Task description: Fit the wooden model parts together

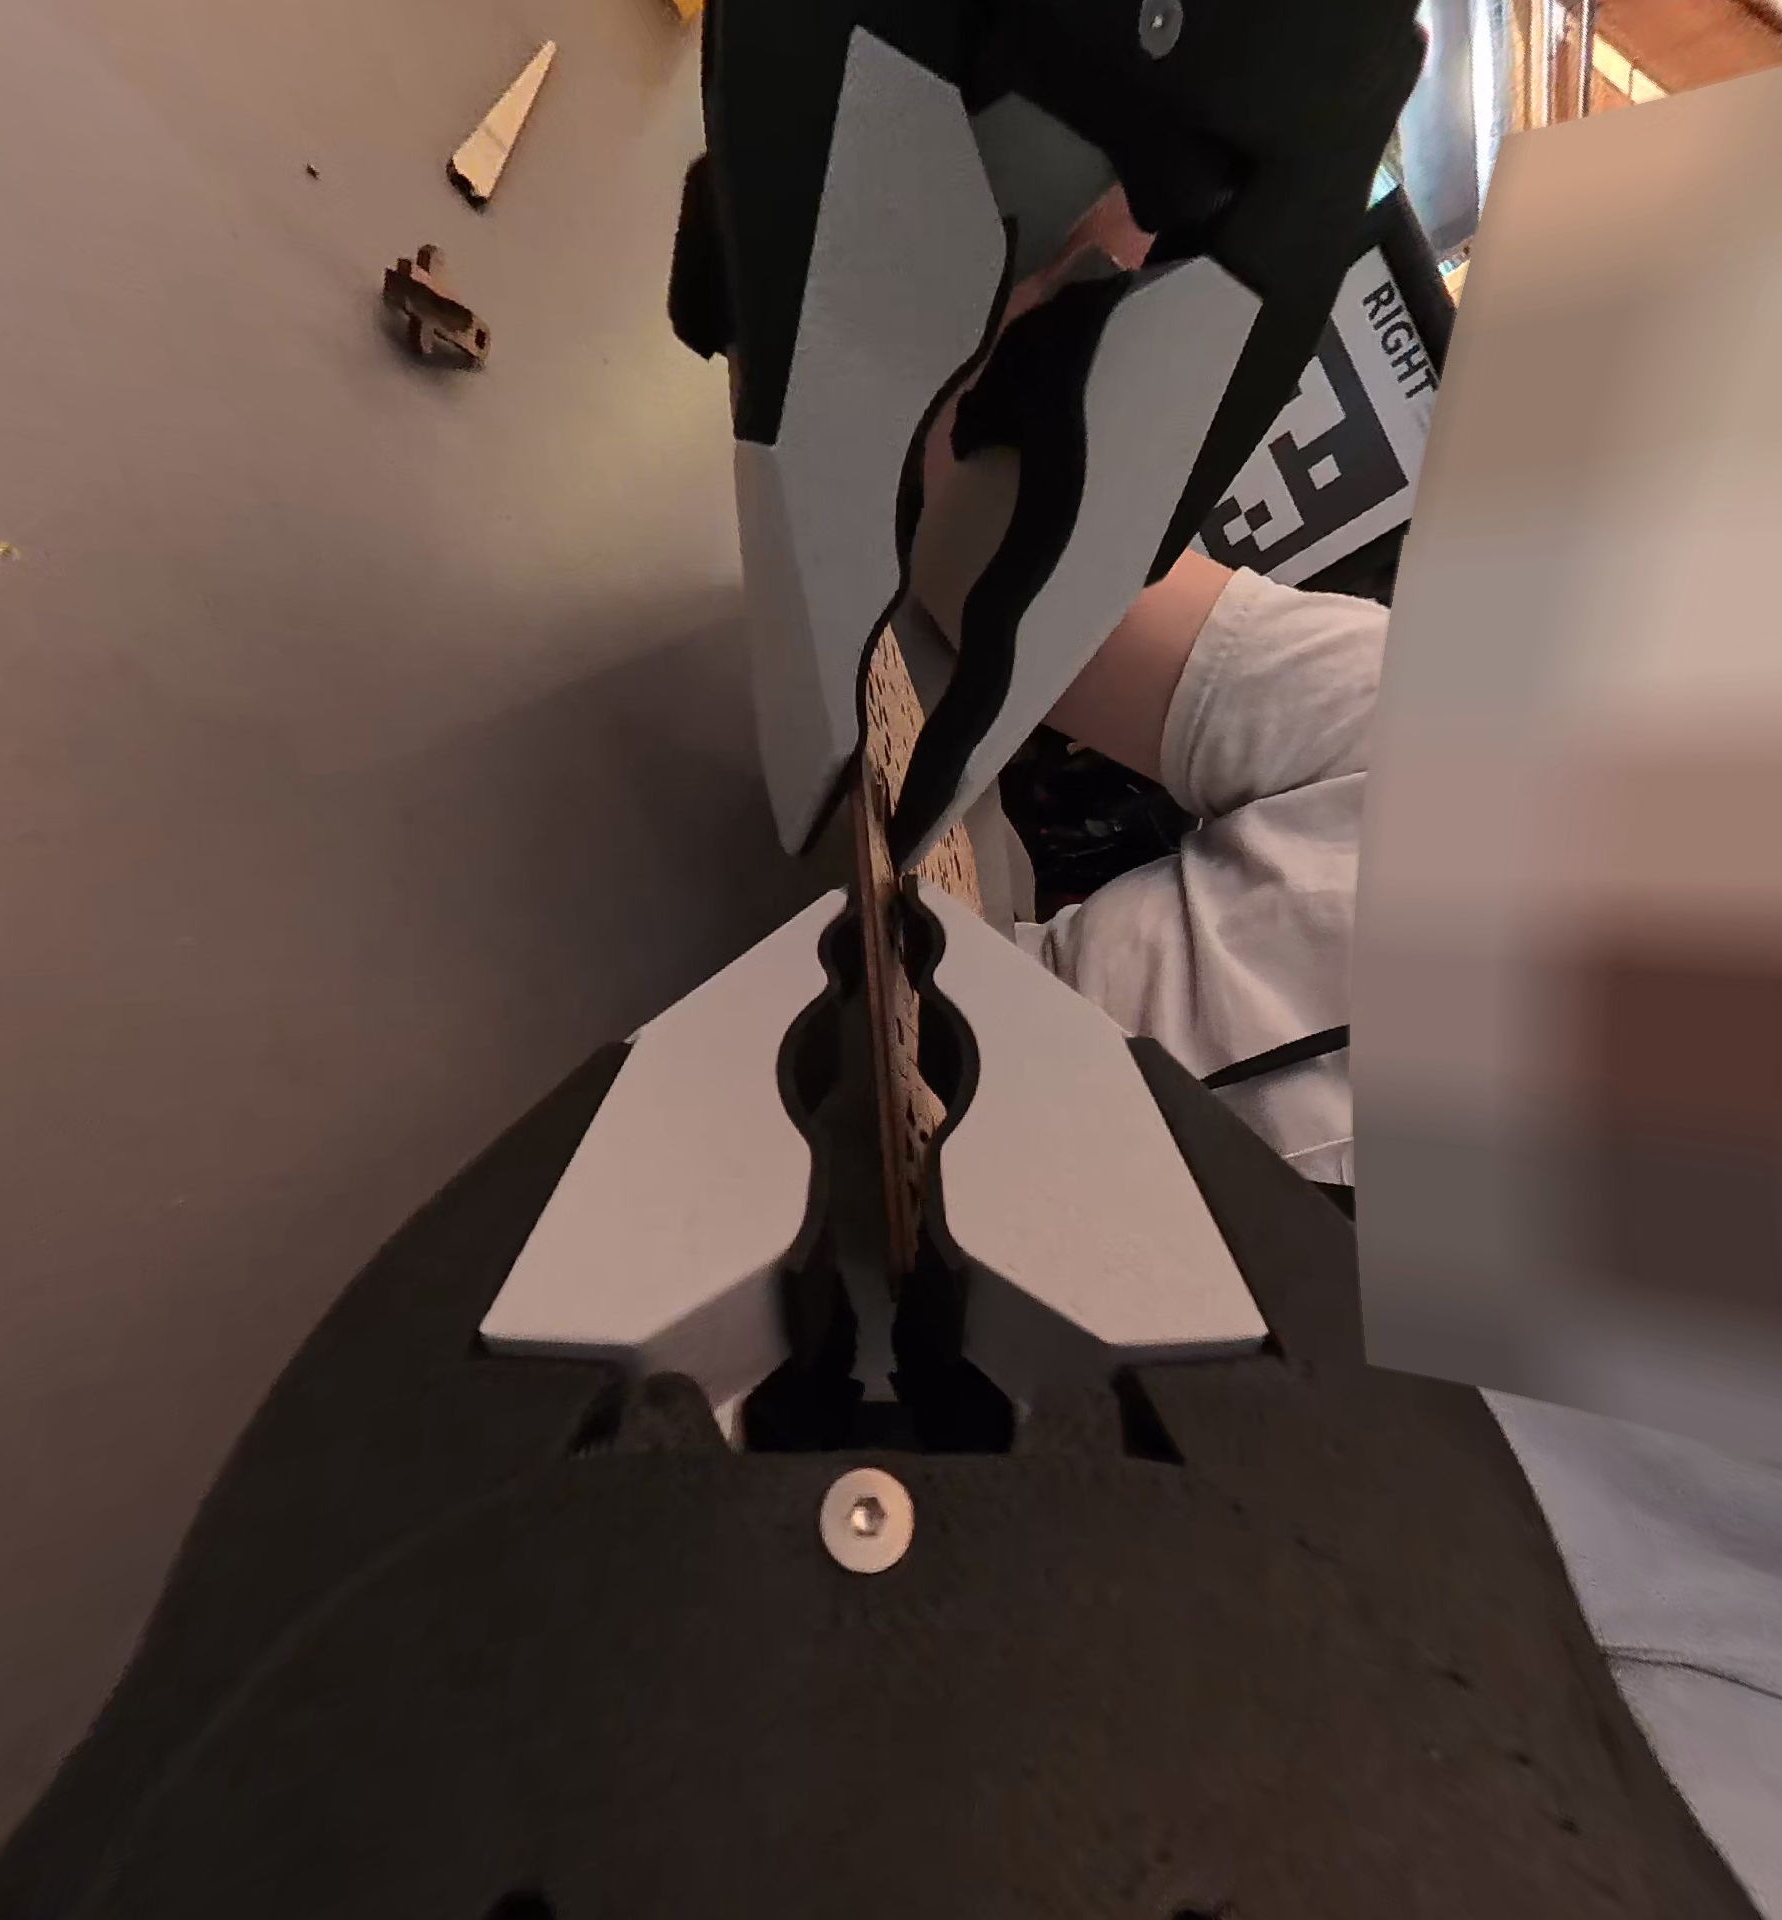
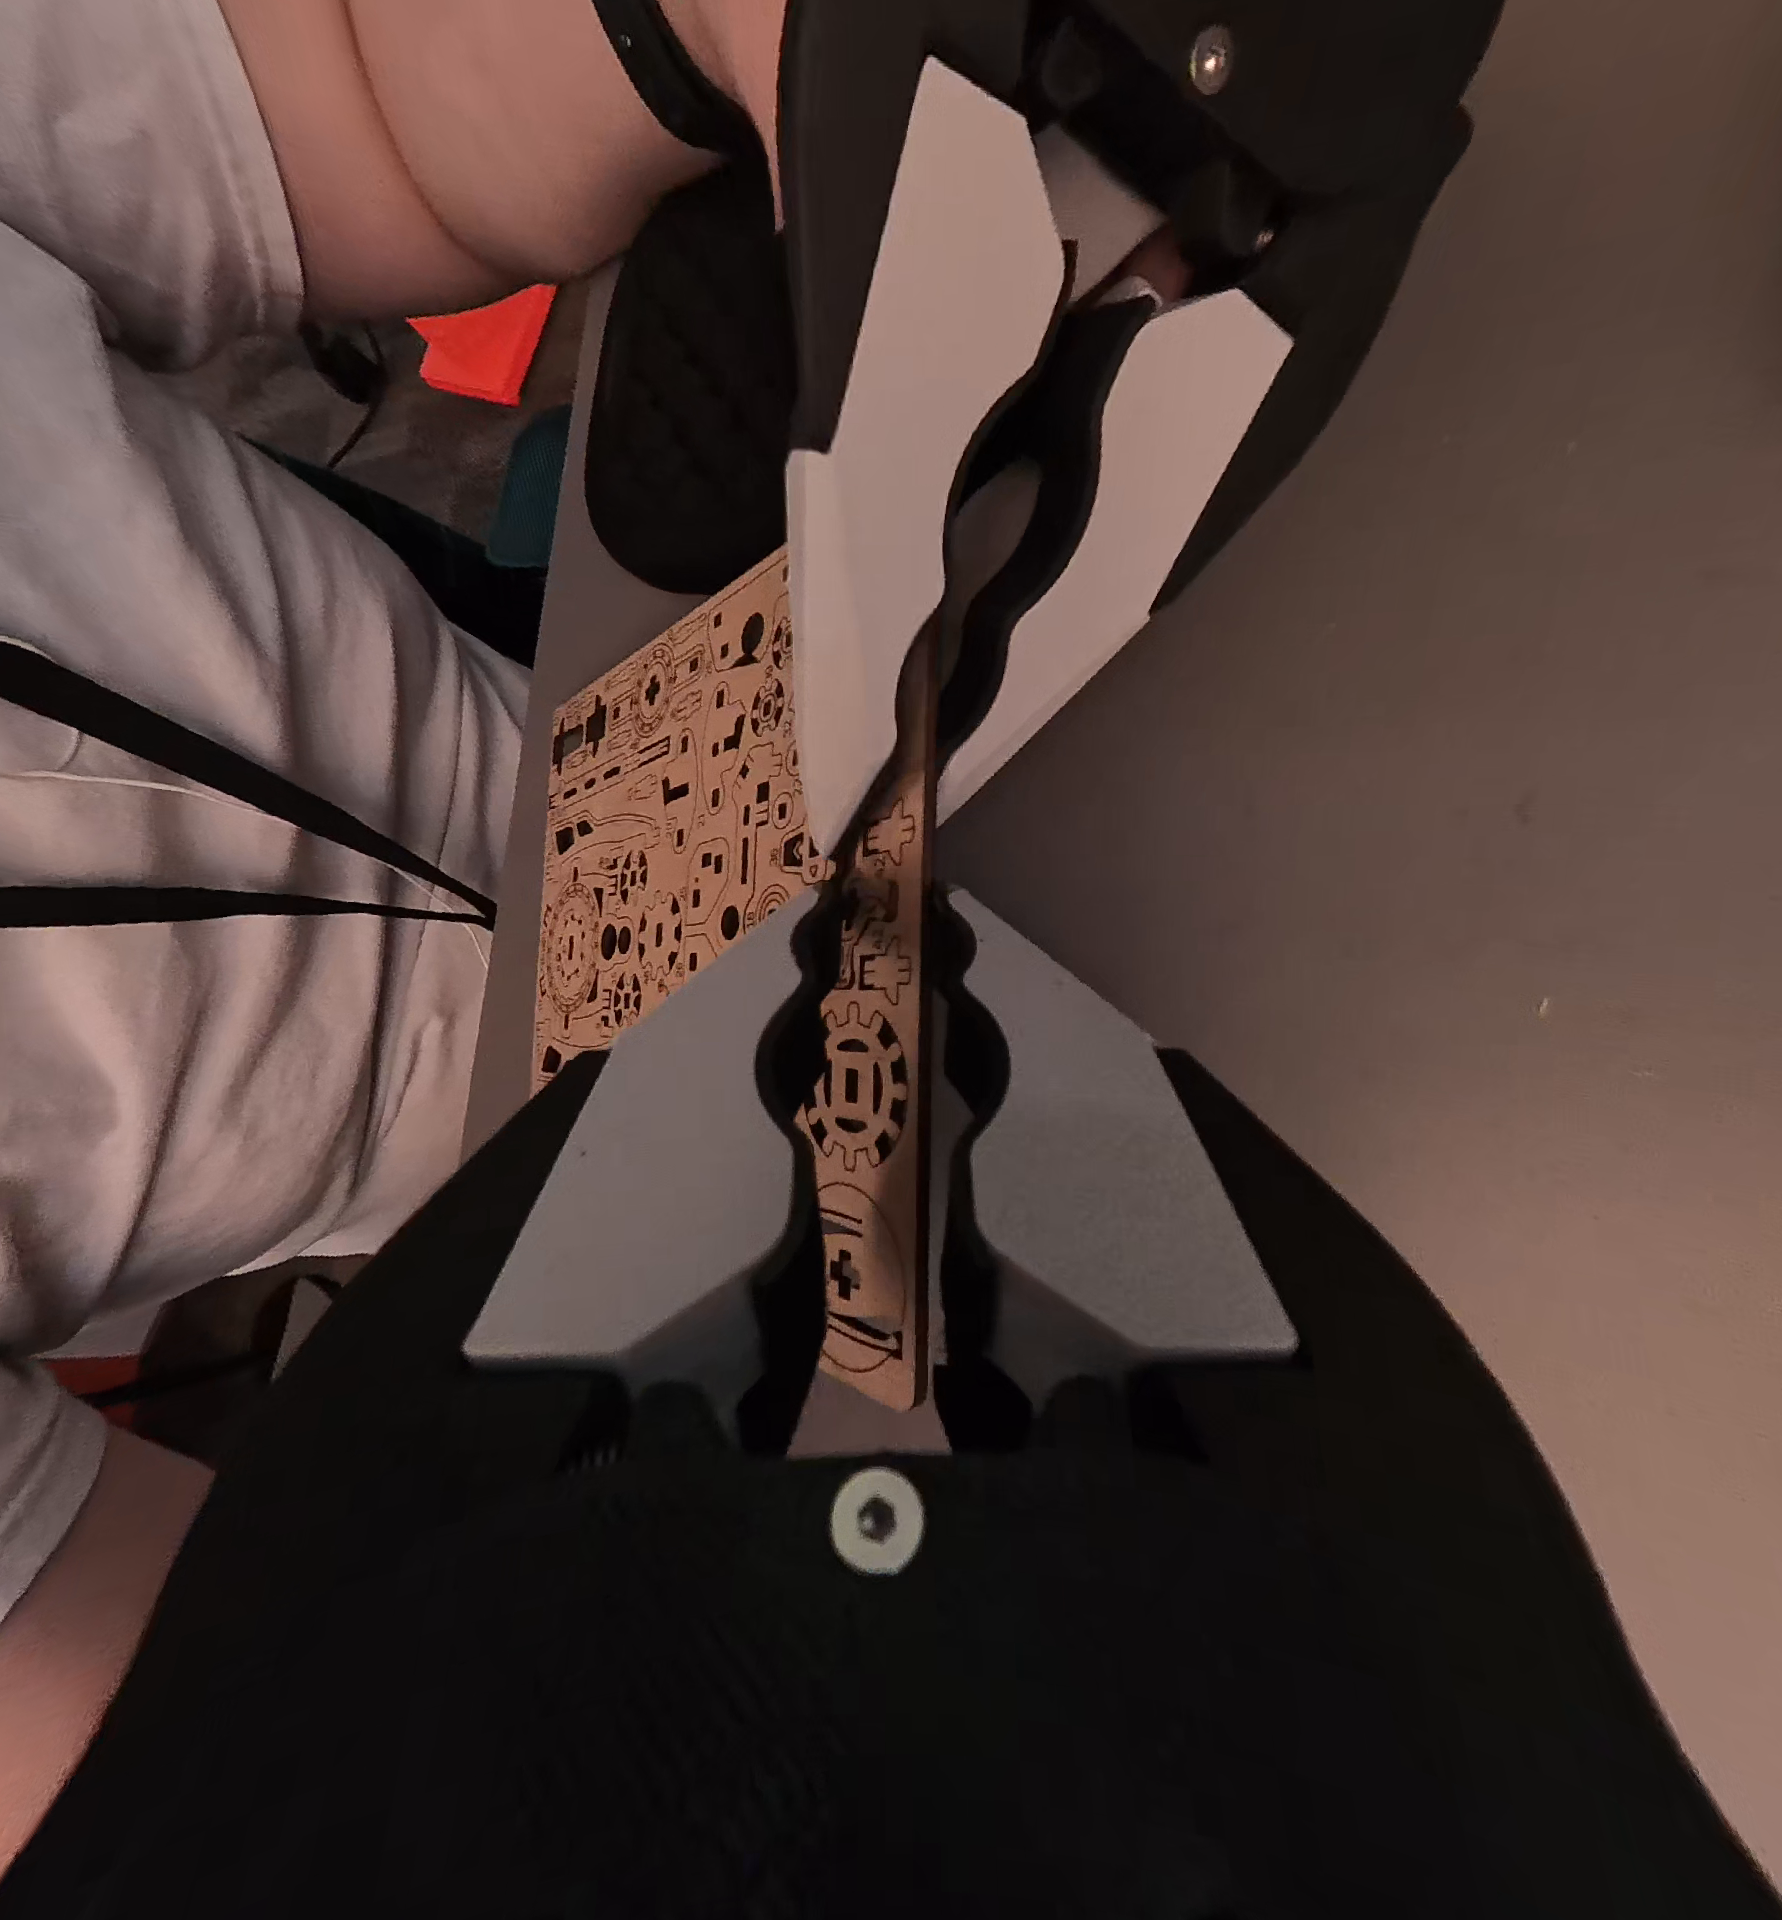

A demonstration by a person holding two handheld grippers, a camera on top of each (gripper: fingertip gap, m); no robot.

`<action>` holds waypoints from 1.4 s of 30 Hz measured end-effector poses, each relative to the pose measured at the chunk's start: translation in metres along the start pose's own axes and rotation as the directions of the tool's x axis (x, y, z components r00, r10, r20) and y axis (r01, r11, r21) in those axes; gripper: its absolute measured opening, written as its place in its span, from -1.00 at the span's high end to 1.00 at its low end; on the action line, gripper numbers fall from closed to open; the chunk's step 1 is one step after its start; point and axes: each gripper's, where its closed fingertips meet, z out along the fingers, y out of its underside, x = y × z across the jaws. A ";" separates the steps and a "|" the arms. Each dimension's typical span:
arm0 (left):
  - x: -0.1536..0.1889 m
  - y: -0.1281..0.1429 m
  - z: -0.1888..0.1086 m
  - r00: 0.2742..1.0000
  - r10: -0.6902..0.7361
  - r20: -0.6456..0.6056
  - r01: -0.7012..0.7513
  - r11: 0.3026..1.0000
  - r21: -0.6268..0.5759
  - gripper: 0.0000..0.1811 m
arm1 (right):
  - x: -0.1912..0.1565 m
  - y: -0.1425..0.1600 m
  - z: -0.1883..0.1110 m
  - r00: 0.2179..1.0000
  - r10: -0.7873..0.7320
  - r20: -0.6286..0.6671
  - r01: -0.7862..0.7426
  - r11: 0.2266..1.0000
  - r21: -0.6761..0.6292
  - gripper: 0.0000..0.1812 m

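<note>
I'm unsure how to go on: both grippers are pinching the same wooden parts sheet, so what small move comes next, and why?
Probably steady the wooden sheet with the left gripper and let the right gripper shift its grip onto one cut-out piece. Both are shut on the sheet's edge tip to tip, so neither can free a part yet.

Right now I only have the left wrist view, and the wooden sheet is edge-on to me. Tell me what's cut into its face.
Observer: The wooden sheet shows a gear outline, framed between the fingers of the right gripper.
Operator: Report anything else lying near it.
Observer: A second sheet of cut parts appears to lie flat on the table, close to its edge by the person.
</note>
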 end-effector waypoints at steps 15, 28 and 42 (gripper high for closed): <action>-0.005 0.000 -0.001 0.999 0.008 0.041 -0.008 1.000 0.010 0.95 | 0.005 0.002 0.002 0.998 -0.030 -0.063 0.028 0.999 -0.025 0.83; -0.004 -0.005 -0.007 0.999 -0.046 -0.004 0.046 0.998 0.051 0.96 | 0.005 0.000 -0.003 0.997 -0.029 -0.077 0.029 1.000 -0.009 0.82; -0.004 -0.004 -0.006 0.999 -0.042 0.004 0.042 0.998 0.045 0.96 | 0.005 0.002 -0.003 0.997 -0.020 -0.081 0.019 1.000 -0.017 0.80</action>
